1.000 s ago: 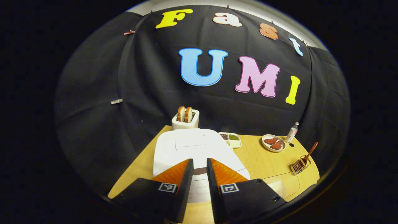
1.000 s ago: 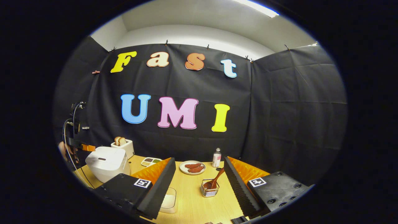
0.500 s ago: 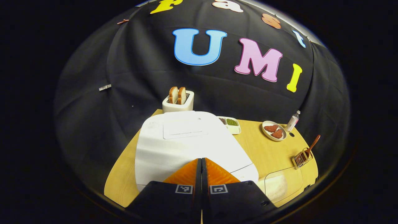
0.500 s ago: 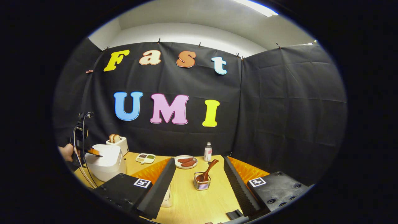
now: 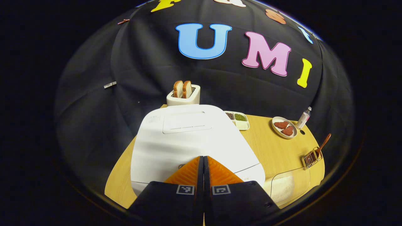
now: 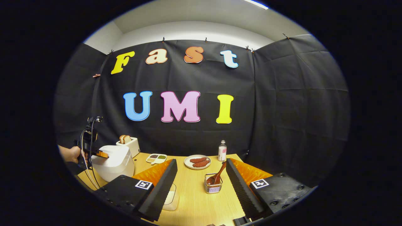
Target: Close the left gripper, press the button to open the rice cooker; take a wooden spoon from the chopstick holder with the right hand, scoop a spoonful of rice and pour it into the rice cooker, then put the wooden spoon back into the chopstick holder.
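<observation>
A black cloth wall is backing a pale wooden table (image 6: 201, 201), with a strip of white ceiling showing at the top of the right gripper view.

Going from the left of that view, a hand (image 6: 71, 153) is holding the left gripper (image 6: 102, 154) against the front top edge of the white rice cooker (image 6: 113, 161). A toaster (image 6: 131, 145) with bread is standing behind the cooker, then a divided dish of grains (image 6: 156, 158), a plate of meat (image 6: 197, 162) and a small bottle (image 6: 222, 150). Near centre, the wooden spoon (image 6: 218, 176) is leaning in the wire chopstick holder (image 6: 213, 185), untouched. A clear tub of rice (image 6: 171, 197) is sitting at lower left, partly behind a finger.

The right gripper (image 6: 201, 188) is hanging with its jaws spread wide, empty, framing the holder between them.

In the left gripper view, the left gripper (image 5: 203, 160) is pressed fully together with nothing between its fingers, tips resting low on the cooker's front, where I judge the button to be hidden beneath them. The lid (image 5: 188, 131) is lying flat, not yet open.

So the closing is done and the pressing is under way; opening, fetching the spoon, scooping, pouring and returning are all left.

Compared with a second ago, the left fingers have gone from parted to shut and have moved closer to the cooker, which is now looming larger. The right gripper has barely shifted.
</observation>
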A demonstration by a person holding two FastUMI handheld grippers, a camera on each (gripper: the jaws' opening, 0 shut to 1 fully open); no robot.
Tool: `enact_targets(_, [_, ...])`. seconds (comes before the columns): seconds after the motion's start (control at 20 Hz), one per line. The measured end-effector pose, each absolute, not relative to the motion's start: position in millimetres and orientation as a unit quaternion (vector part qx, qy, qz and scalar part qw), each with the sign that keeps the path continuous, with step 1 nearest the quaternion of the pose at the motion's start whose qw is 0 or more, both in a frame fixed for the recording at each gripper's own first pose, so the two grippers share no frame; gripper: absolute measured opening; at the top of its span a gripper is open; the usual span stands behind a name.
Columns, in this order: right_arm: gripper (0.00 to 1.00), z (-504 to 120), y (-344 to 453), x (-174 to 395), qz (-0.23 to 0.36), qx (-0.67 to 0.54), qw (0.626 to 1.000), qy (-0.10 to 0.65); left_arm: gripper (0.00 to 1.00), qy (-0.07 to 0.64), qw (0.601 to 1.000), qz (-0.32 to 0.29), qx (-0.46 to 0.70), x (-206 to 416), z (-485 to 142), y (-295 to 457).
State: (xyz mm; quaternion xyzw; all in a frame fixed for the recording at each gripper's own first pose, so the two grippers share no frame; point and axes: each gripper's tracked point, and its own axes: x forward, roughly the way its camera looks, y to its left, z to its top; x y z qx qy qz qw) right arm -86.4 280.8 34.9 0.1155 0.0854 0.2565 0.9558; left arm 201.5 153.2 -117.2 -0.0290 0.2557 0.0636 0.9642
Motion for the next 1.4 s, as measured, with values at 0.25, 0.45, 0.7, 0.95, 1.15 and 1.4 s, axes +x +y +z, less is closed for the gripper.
enact_targets(0.25, [0.98,27.5,275.2,-50.9,0.266,0.128,0.951,0.09,0.07,0.155,0.982,0.11,0.01,190.1,-51.0,146.8])
enact_targets(0.45, [0.98,24.7,274.4,-27.6,0.27,0.133,0.949,0.091,0.06,0.061,0.991,0.121,0.007,154.0,13.3,115.0])
enact_targets(0.7, [0.98,16.1,278.2,-2.6,0.28,0.123,0.948,0.091,0.08,-0.006,0.994,0.109,-0.003,93.1,47.4,64.0])
enact_targets(0.95, [0.98,-5.7,288.5,22.5,0.297,0.115,0.942,0.109,0.34,-0.007,0.997,0.082,-0.009,45.8,32.9,10.3])
enact_targets(1.15, [0.98,-34.6,303.0,46.9,0.318,0.107,0.932,0.136,0.8,0.005,0.996,0.084,-0.023,31.6,19.2,-17.8])
enact_targets(1.4, [0.98,-80.8,322.4,81.3,0.338,0.101,0.919,0.177,0.95,0.023,0.991,0.128,-0.028,28.5,4.2,-26.6])
